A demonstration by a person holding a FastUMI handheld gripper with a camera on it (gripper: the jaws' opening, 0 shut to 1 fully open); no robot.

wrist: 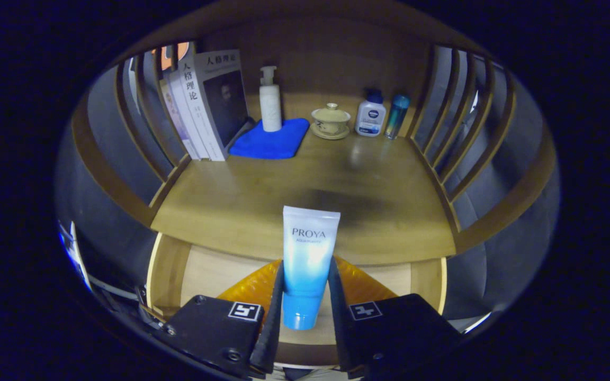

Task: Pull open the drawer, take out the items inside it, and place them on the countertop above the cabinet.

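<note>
**Tube lifted clear of the open drawer**

Wooden countertop [305,190] fills the middle of the booth, fenced by curved slatted rails on both sides and a wooden back panel. Along its far edge, on the left, a row of books [207,106] leans against the slats. Just beside them lies a folded blue cloth [270,140] with a white pump bottle [270,103] standing upright on its far end. Further right sit a lidded cream teacup on its saucer [330,121], then a small white bottle with a blue cap [370,116], and touching close to it a slim teal bottle [396,115].

Below the counter's near edge the drawer [167,270] stands pulled open, and something orange [254,286] lies inside it.

Closest of all, the gripper [305,296] has its two fingers closed in on a white-and-blue tube [307,259], pressing its lower sides. The tube stands upright, cap down, held over the open drawer, its upper half showing against the counter's front edge.
</note>
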